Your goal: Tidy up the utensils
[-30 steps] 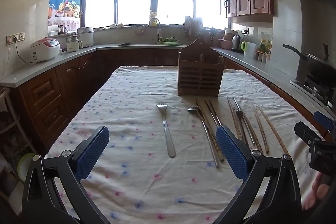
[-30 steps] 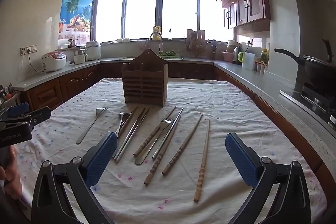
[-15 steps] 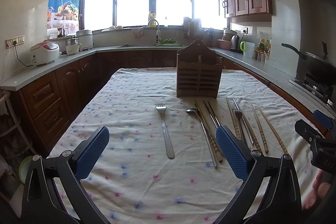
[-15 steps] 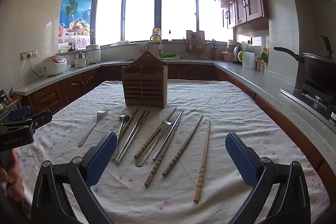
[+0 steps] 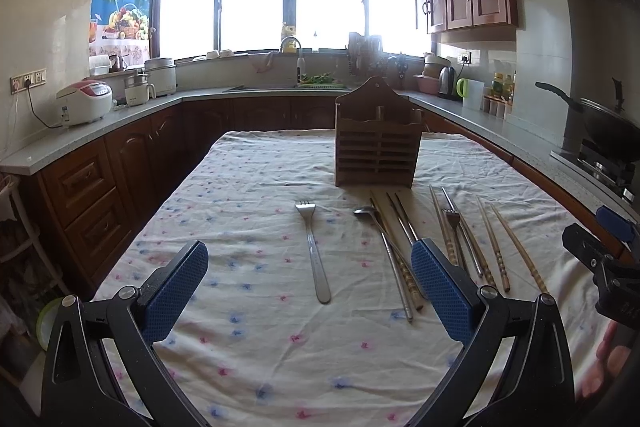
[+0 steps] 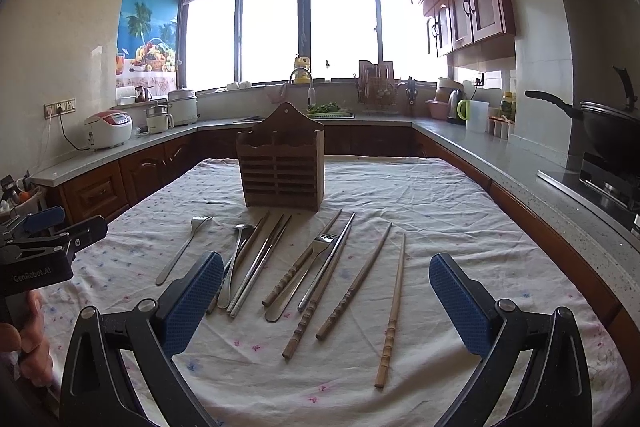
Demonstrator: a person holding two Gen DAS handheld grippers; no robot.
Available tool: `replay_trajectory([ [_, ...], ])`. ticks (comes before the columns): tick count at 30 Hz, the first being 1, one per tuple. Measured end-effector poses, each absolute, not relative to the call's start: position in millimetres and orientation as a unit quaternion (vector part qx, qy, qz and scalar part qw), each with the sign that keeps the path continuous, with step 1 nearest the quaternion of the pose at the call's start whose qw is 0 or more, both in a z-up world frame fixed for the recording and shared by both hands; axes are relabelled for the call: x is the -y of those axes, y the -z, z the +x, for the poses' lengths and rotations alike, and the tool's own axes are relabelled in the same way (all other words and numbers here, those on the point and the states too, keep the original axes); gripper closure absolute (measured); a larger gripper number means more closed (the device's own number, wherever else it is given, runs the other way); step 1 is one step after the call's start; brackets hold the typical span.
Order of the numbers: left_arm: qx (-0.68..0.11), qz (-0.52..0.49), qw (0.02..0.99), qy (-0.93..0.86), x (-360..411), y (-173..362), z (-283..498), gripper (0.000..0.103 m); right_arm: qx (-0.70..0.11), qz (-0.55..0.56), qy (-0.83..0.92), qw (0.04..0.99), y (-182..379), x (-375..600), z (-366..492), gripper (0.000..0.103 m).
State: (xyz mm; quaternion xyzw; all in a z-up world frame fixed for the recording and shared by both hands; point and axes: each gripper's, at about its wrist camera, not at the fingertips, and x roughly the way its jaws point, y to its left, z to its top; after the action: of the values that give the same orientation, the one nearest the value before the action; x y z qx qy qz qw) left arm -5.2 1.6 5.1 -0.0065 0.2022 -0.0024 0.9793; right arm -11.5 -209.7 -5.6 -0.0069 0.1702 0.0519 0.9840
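Observation:
A wooden utensil holder (image 5: 378, 143) (image 6: 280, 167) stands upright mid-table. In front of it lie a lone fork (image 5: 314, 251) (image 6: 182, 249), a spoon (image 5: 380, 247) (image 6: 232, 259), metal chopsticks (image 6: 260, 263), a second fork (image 6: 308, 267) and several wooden chopsticks (image 6: 354, 287) (image 5: 496, 243). My left gripper (image 5: 310, 291) is open and empty above the near table, facing the lone fork. My right gripper (image 6: 326, 303) is open and empty above the near ends of the chopsticks.
The table has a white flowered cloth (image 5: 260, 327). Counters ring the room with a rice cooker (image 5: 86, 101), a sink tap (image 5: 298, 55), a kettle (image 6: 456, 105) and a wok on the stove (image 6: 608, 123). Each gripper shows at the other view's edge.
Both views have tilted slightly upward and drawn back a little from the table. No utensil has moved and both grippers stay open.

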Motion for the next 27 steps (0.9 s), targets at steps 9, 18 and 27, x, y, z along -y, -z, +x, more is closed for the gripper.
replay_trajectory([
  [9,-0.203,-0.006,0.979,0.004,-1.2,-5.6,-4.7,0.0,-0.17,-0.005,-0.055,0.984,4.7,209.0,-10.5,0.0],
  [18,-0.205,-0.005,0.979,0.006,1.0,-5.2,-2.6,0.0,-0.168,-0.002,-0.058,0.984,3.6,209.6,-9.3,0.0],
  [27,-0.21,-0.005,0.978,0.008,2.7,-3.5,1.7,0.0,-0.17,0.0,-0.059,0.984,4.3,209.8,-9.1,0.0],
])
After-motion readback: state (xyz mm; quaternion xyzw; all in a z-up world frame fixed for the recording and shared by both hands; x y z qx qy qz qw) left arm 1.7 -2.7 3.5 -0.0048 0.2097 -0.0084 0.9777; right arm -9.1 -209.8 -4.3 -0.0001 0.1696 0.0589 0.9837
